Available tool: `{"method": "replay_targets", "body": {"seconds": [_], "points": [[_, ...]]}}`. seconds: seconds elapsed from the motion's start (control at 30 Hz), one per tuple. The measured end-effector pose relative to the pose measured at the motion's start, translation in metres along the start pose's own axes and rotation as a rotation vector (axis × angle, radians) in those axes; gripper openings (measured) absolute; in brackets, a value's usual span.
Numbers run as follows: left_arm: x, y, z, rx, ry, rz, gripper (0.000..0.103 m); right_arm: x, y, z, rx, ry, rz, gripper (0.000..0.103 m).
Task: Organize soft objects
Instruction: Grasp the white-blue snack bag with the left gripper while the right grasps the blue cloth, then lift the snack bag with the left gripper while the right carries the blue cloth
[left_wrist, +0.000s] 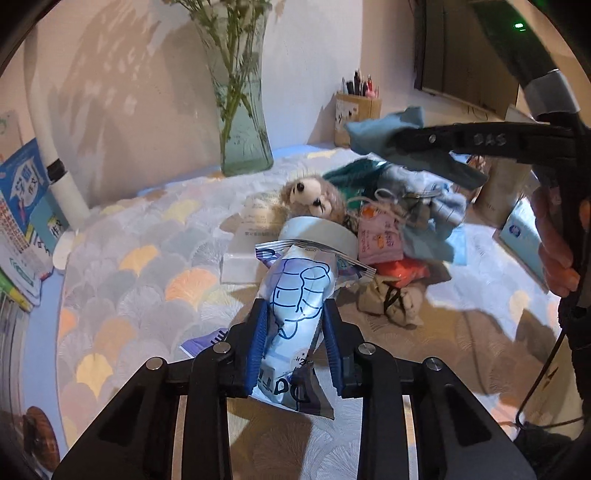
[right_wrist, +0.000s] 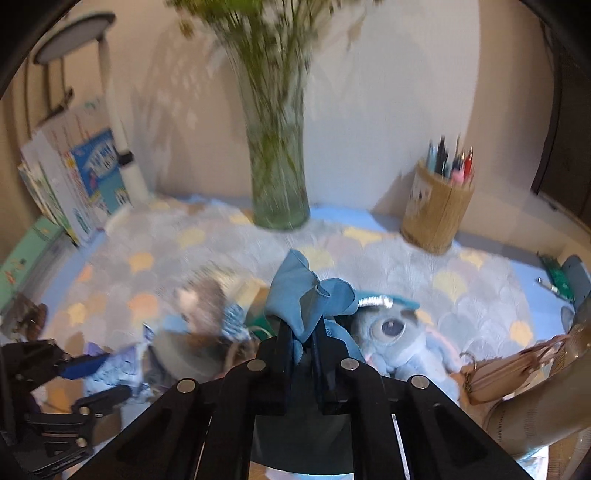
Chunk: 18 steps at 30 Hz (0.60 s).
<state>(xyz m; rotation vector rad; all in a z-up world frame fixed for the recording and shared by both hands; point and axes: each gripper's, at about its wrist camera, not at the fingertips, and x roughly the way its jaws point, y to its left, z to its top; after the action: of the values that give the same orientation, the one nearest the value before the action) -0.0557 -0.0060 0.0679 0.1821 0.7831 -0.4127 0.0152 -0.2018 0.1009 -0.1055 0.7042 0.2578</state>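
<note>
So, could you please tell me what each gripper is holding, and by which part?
The left gripper clamps the pale blue packet across its middle. The right gripper pinches the blue cloth at its bunched lower end.

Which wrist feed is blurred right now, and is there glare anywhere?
Right wrist view: motion blur smears the vase and hedgehog toy; the blue cloth stays fairly sharp. Left wrist view: sharp, with bright glare on the plastic packet.

Home desk or study corner. Ahead of the claw: glass flower vase (right_wrist: 280, 173) and pen holder (right_wrist: 436, 214) against the wall, books (right_wrist: 92, 177) far left. Fan-pattern cloth (left_wrist: 140, 280) covers the surface.
</note>
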Motion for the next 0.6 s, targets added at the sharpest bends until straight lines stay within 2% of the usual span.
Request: {"method": "replay_targets", "body": {"seconds": [0.2, 0.23, 0.37, 0.43, 0.47, 0.6], "points": [[-0.018, 0.006, -0.001, -0.03, -0.023, -0.015, 0.027, -0.044, 0.004, 0.011, 0.018, -0.085, 0.066, 0.009], [-0.023, 0.007, -0.003, -0.037, -0.025, -0.018, 0.027, -0.064, 0.004, 0.009, 0.03, -0.099, 0.1, 0.009], [-0.04, 0.009, -0.014, -0.066, -0.033, -0.056, 0.027, -0.087, 0.003, -0.003, 0.036, -0.097, 0.137, 0.009], [-0.041, 0.007, -0.02, -0.067, -0.008, -0.052, 0.027, -0.105, 0.005, -0.032, 0.017, -0.062, 0.154, 0.009], [-0.039, 0.006, -0.023, -0.065, 0.009, -0.047, 0.027, -0.105, 0.005, -0.032, 0.017, -0.062, 0.154, 0.009], [-0.027, 0.0, -0.035, -0.069, 0.049, -0.042, 0.027, -0.095, 0.007, -0.084, 0.014, 0.079, 0.174, 0.009]]}}
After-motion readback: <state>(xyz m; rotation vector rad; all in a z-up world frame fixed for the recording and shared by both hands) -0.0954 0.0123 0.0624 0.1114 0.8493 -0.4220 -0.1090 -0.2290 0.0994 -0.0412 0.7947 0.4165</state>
